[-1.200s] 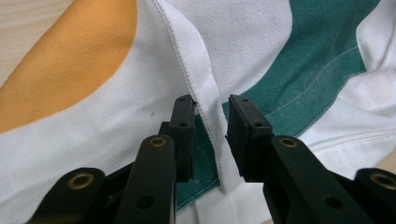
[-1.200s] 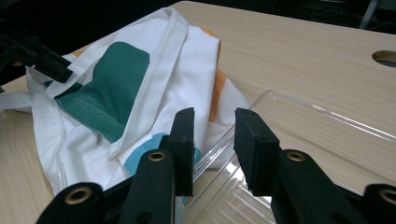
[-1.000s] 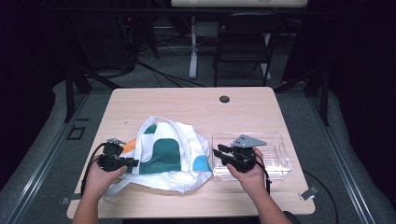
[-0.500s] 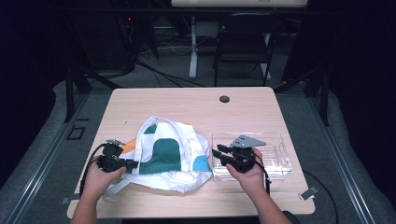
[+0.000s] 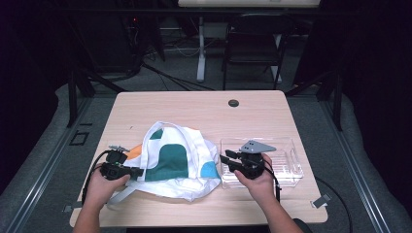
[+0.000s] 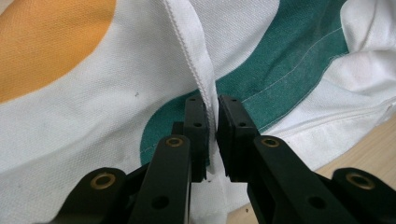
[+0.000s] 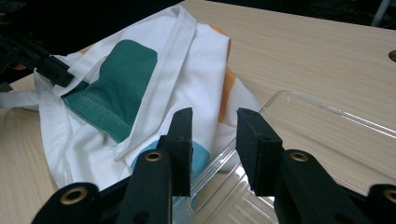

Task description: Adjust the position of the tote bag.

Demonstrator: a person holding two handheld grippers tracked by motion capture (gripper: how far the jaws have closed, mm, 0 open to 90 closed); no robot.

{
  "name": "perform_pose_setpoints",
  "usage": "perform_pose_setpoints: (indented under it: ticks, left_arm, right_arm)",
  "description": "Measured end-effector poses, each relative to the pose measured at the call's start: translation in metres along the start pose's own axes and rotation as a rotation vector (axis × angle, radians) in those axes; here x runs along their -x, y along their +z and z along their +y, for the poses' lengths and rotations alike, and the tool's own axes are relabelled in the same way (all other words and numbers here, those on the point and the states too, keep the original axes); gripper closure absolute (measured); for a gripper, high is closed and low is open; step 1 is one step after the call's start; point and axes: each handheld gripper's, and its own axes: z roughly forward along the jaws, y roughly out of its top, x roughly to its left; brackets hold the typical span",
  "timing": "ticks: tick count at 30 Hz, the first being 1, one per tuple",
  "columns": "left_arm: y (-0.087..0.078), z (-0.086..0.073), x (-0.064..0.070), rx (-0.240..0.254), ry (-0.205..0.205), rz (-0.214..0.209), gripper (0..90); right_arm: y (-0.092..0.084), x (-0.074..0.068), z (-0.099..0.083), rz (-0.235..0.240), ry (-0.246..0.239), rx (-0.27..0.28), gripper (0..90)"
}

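A white cloth bag (image 5: 175, 165) with green, orange and blue patches lies crumpled at the table's front middle. My left gripper (image 5: 137, 171) is at the bag's left edge. Its jaws have just been closing, and in the left gripper view they (image 6: 211, 100) pinch a stitched white hem of the bag (image 6: 116, 93). My right gripper (image 5: 226, 156) hovers open over the left rim of a clear plastic tray (image 5: 286, 165), just right of the bag. In the right gripper view its jaws (image 7: 212, 116) stand apart above the tray's rim (image 7: 317, 112), with the bag (image 7: 135, 93) beyond them.
A white strap (image 5: 121, 194) trails from the bag toward the table's front edge. A round black grommet (image 5: 233, 103) sits near the far edge of the wooden table (image 5: 194, 109). A dark chair (image 5: 252, 48) and cables lie beyond the table.
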Motion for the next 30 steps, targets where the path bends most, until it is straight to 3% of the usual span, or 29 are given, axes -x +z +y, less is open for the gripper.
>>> perform_pose_setpoints:
  ticks: [18, 30]
  left_arm:
    - [-0.007, 0.001, 0.002, 0.009, 0.022, -0.010, 87.9]
    - [-0.016, 0.002, 0.005, 0.051, 0.015, -0.011, 88.2]
  right_arm:
    - [0.001, 0.000, 0.000, -0.008, 0.000, 0.007, 66.6]
    - [0.002, -0.001, -0.001, -0.009, -0.005, 0.009, 65.2]
